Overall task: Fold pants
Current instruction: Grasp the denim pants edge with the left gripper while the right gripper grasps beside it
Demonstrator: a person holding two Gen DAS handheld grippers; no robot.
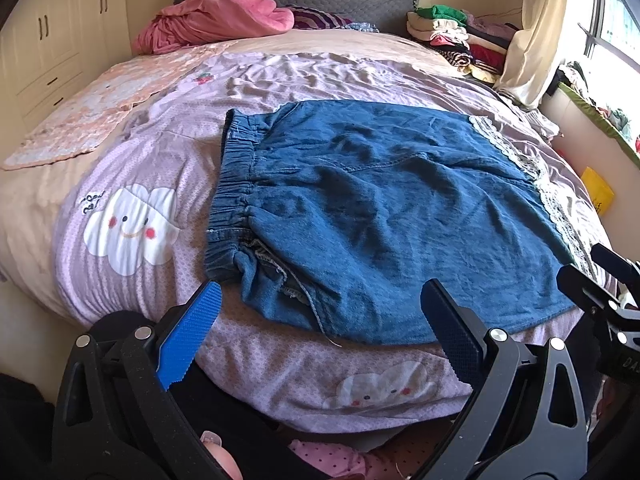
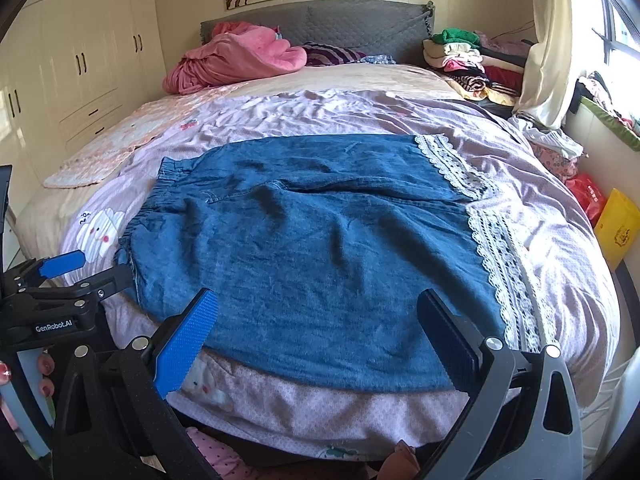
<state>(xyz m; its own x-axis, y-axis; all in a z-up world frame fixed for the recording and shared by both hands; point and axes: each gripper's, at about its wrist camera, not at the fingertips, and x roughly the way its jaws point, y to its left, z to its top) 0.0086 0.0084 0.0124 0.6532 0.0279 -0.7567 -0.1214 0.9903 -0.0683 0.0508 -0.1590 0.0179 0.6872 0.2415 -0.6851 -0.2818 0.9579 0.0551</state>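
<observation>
- The left gripper [image 1: 320, 320] hangs just short of the near edge of the denim pants [image 1: 380, 216], its jaws spread wide and holding nothing.
- The elastic waistband [image 1: 232, 196] lies ahead of the left jaw; the lace-trimmed hems [image 1: 532, 176] lie ahead and to the right of the right jaw.
- The pants lie flat on a lilac bedcover [image 1: 160, 152] with a white cloud print [image 1: 128, 228] left of the jaws.
- The right gripper [image 1: 608, 280] shows beyond the right jaw, at the frame's edge.
- A pink blanket [image 1: 216, 16] and stacked clothes [image 1: 460, 36] lie far ahead.
</observation>
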